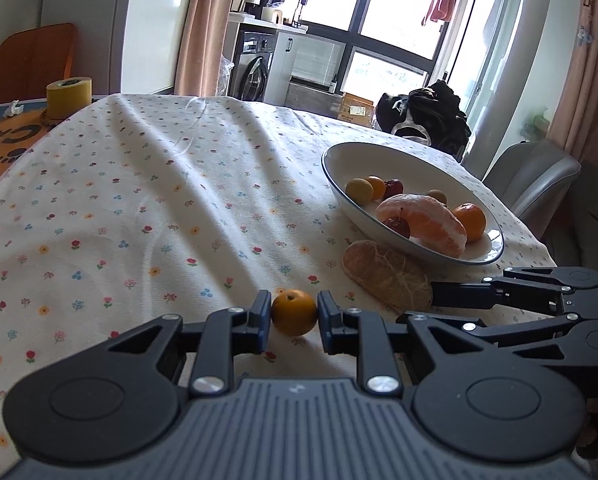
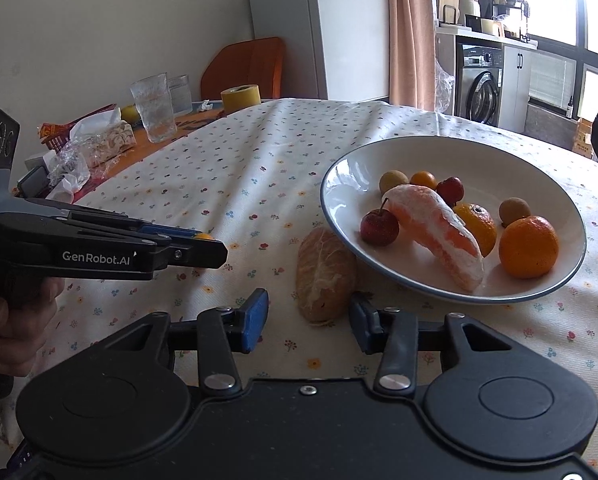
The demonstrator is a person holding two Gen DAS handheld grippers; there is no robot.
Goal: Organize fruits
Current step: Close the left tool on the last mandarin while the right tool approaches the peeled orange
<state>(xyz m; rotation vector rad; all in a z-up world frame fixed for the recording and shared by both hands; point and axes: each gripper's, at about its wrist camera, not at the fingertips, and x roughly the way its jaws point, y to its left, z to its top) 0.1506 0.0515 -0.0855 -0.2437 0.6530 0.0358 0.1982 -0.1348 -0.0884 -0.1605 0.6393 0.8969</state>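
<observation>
1. The left hand-held gripper sat low over the floral-clothed worktop with a small mandarin between its blue pads; the left pad appeared to touch the fruit, the right pad showed a sliver of gap, so the jaws were closing around it but a firm grip was not confirmed; the fruit looked to be resting on the cloth.
2. The right hand-held gripper was spread wide, jaws either side of the near end of a peeled pomelo segment and holding nothing; the segment lay on the cloth just beside the near rim of the white bowl, possibly touching it.
3. The bowl already held another pomelo segment, a crab apple, a large mandarin and several smaller round fruits; judged: these were sorted, and the two pieces on the cloth remained.
4. Judged reason for the low, level approach: both fruits lay flat on cloth, so pads had to straddle them at mid-height.
5. Risk, judged: the round mandarin could roll out; the soft segment could crush.
</observation>
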